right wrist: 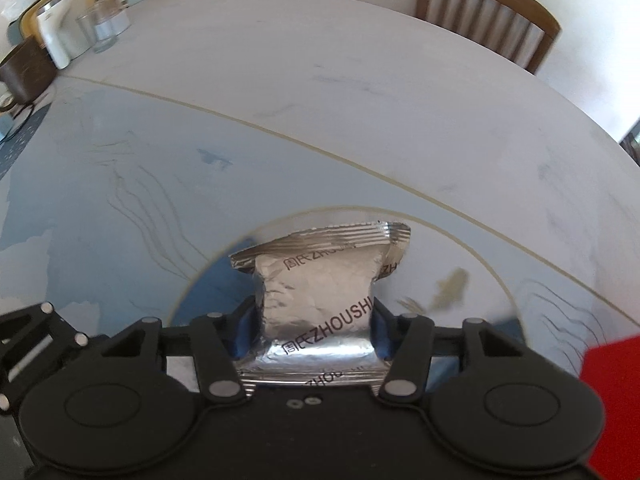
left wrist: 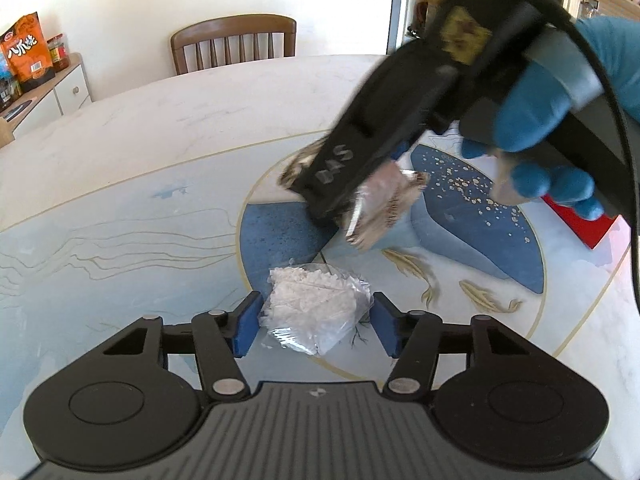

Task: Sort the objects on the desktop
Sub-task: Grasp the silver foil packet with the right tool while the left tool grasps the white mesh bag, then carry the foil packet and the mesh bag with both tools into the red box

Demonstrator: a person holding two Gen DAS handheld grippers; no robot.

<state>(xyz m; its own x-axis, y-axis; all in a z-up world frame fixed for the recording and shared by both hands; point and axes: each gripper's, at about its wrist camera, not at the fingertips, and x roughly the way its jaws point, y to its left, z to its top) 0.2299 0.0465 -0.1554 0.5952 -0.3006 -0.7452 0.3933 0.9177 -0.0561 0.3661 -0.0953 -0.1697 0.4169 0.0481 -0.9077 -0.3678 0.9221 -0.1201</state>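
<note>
A clear plastic packet of white flakes (left wrist: 312, 308) lies on the patterned table (left wrist: 120, 240). My left gripper (left wrist: 316, 320) has its blue pads (left wrist: 246, 326) against both sides of it, shut on it. A silver foil packet (right wrist: 316, 300) printed ZHOUSHI is pinched at its waist between the blue pads of my right gripper (right wrist: 316, 320), which is shut on it. In the left wrist view that right gripper (left wrist: 352, 200) reaches down from the upper right with the foil packet (left wrist: 376, 212) at its tip, held by a hand in a blue glove (left wrist: 532, 112).
A red flat object (left wrist: 580, 224) lies at the right, also the red flat object (right wrist: 612, 392) beside my right gripper. A wooden chair (left wrist: 234, 42) stands at the far edge. Glasses (right wrist: 100, 28) and containers (right wrist: 56, 36) crowd the table's far left. Snack bags (left wrist: 28, 52) sit on a side cabinet.
</note>
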